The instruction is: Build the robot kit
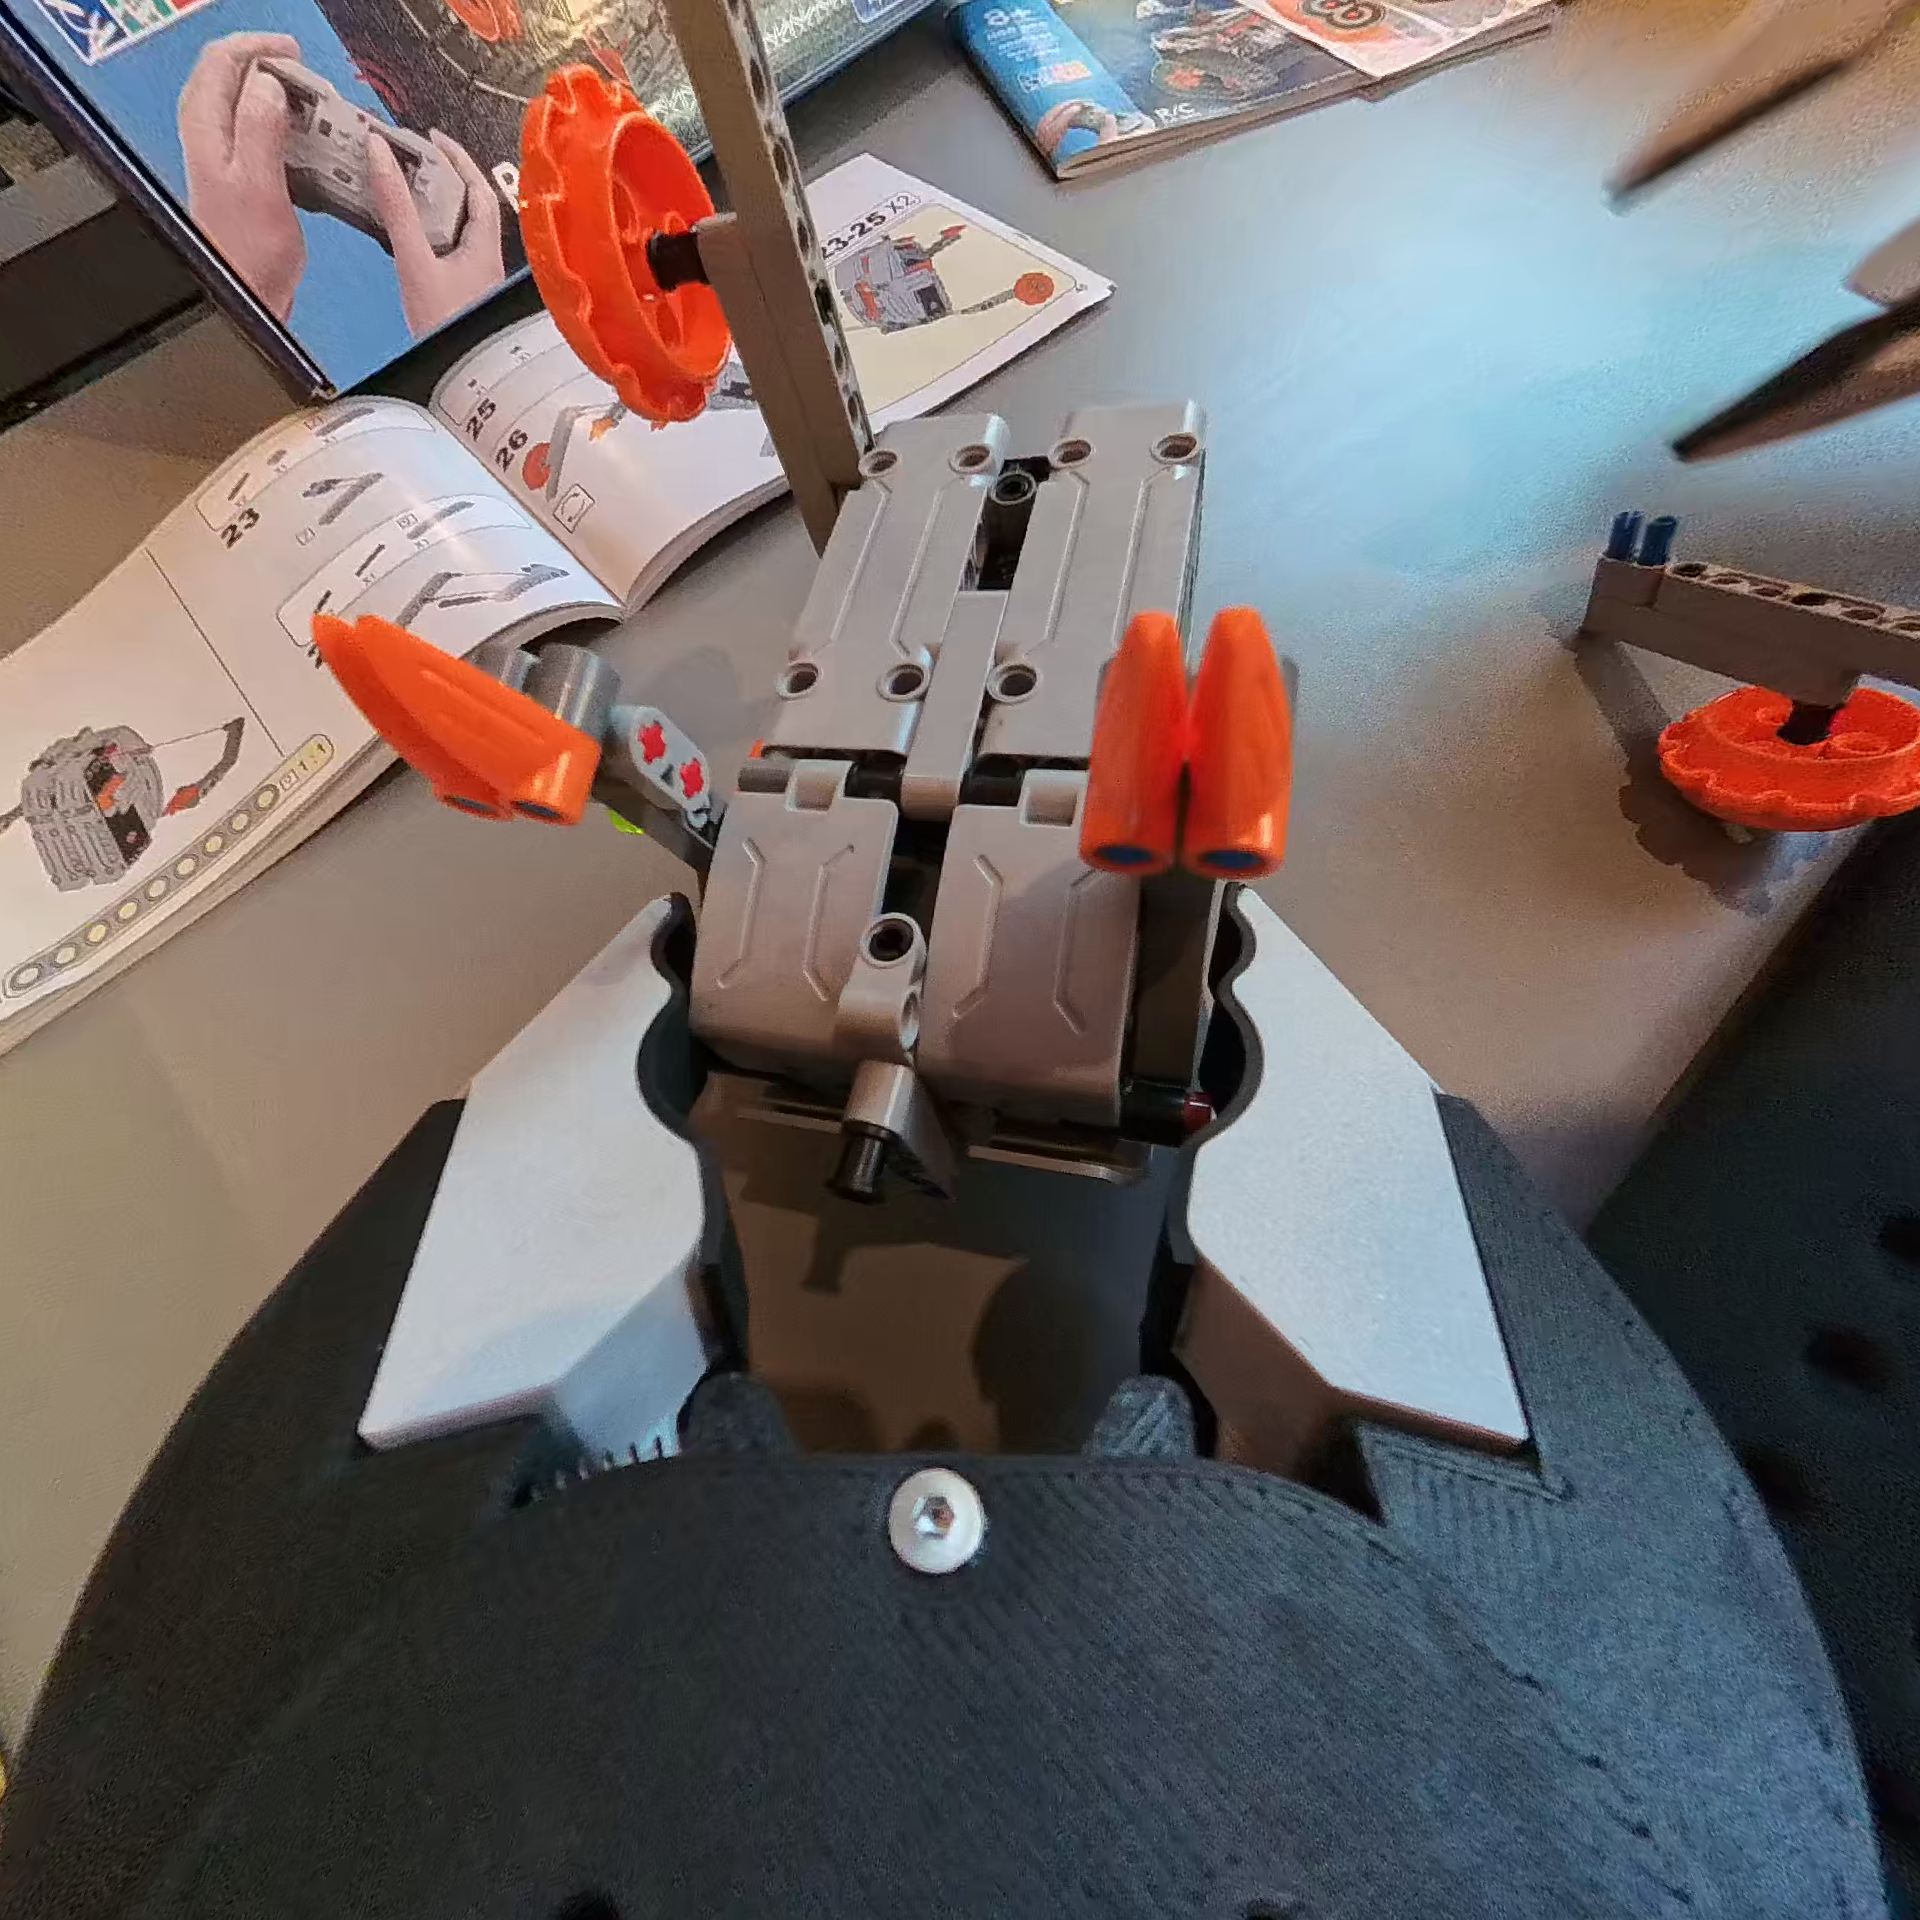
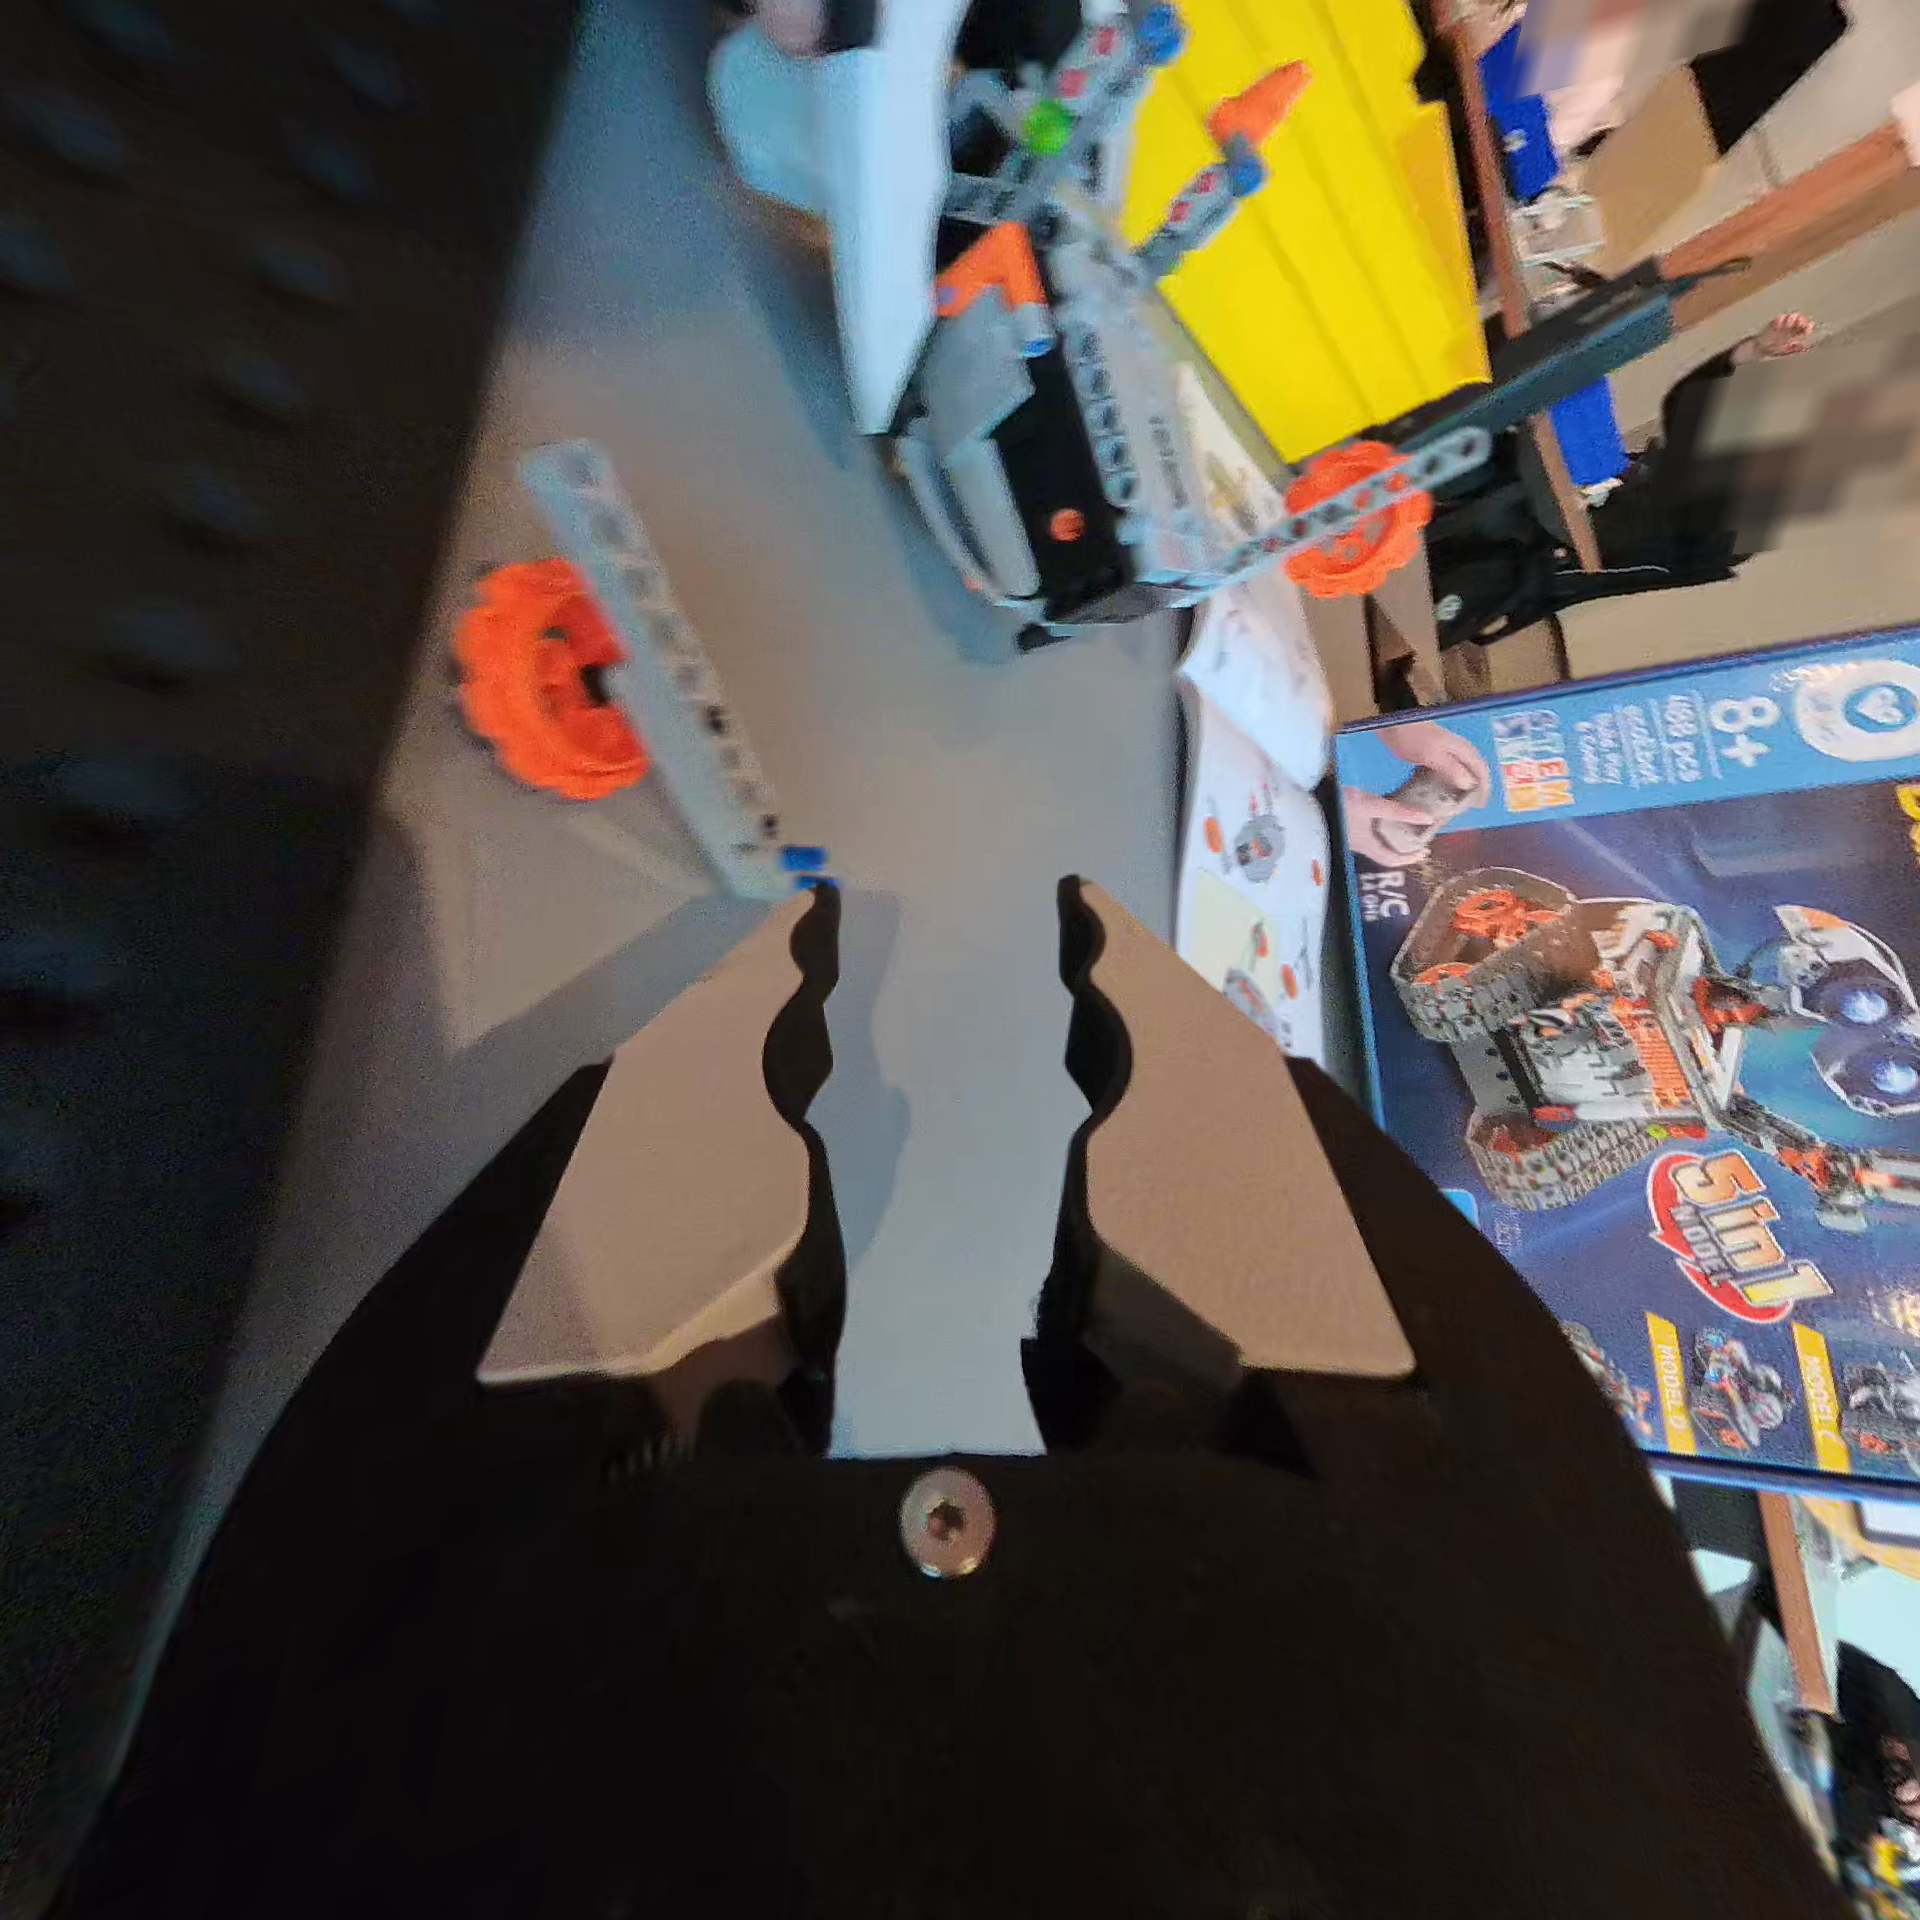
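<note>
The grey brick-built model [image 1: 966, 790] is sitting clamped between the left gripper [image 1: 951, 1039] fingers, its orange cones [image 1: 1184, 743] projecting beyond the tips. The right gripper [image 2: 945, 904] is hanging parted and holding nothing, with a grey beam [image 2: 665, 665] carrying an orange wheel [image 2: 540, 681] lying just ahead-left of its fingertips.

Two orange wheels, one on the model's beam [image 1: 621, 241] and one lying on the table [image 1: 1789, 754], three orange cones [image 1: 1184, 740], one open instruction book [image 1: 343, 582], one blue toy box [image 2: 1662, 1039] and two grippers [image 1: 951, 997] are seen.
</note>
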